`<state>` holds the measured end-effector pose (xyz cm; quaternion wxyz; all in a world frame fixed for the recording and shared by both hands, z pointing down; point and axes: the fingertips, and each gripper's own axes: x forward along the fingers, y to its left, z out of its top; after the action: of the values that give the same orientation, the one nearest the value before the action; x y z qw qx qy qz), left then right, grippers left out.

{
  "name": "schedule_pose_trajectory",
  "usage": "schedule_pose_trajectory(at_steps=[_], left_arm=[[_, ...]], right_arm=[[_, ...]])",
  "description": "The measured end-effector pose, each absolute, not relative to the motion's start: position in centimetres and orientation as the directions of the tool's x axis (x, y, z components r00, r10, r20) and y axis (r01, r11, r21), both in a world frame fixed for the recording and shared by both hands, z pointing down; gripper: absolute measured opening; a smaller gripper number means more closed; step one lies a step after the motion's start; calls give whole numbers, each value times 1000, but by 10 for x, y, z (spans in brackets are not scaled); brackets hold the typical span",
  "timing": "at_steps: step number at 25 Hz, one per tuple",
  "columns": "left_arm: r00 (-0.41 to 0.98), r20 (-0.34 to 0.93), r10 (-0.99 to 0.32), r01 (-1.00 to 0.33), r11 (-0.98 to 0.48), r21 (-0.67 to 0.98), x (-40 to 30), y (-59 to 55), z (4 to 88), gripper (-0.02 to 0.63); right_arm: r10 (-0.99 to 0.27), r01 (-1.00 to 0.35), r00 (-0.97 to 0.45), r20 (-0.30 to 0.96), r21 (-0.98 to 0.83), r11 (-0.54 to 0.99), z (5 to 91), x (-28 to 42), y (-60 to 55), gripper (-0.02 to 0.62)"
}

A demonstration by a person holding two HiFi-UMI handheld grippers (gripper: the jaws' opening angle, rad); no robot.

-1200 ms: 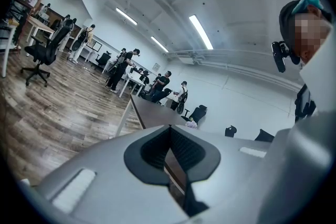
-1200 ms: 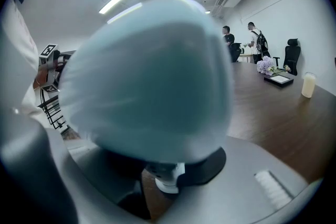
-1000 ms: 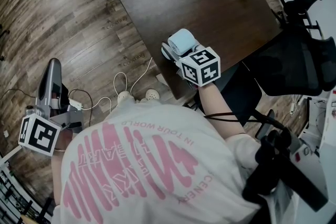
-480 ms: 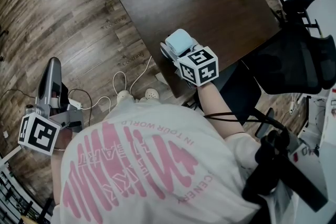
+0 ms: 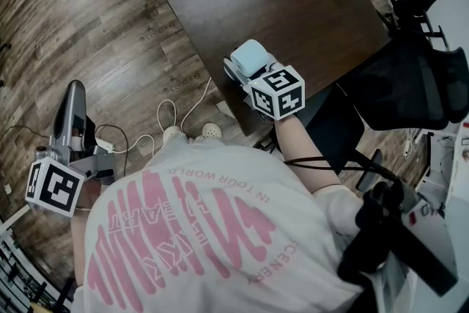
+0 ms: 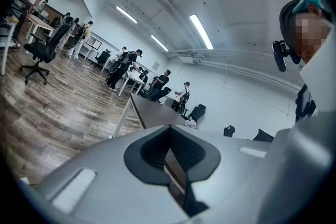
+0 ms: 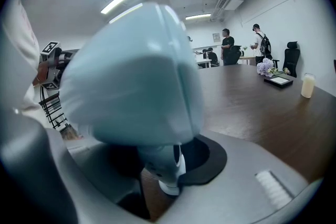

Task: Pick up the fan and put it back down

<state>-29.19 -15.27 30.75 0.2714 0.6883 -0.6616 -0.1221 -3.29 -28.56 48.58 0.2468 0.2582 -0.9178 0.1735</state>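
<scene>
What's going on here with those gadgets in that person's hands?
A person is working two hand-held grippers. The right gripper is clamped on the stem of a pale blue fan at the near corner of the dark table; whether it is lifted is unclear. The left gripper hangs shut and empty over the floor.

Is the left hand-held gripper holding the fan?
No, the fan sits in the right hand-held gripper; the left hand-held gripper is empty.
</scene>
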Motion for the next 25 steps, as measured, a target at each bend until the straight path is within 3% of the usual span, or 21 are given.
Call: schedule_pose_trajectory(at_steps=[25], left_arm=[[149, 182, -972, -847, -30, 530, -294, -151, 307, 15]], right_arm=[[-465, -618, -731, 499, -197, 761, 480, -17, -281, 179]])
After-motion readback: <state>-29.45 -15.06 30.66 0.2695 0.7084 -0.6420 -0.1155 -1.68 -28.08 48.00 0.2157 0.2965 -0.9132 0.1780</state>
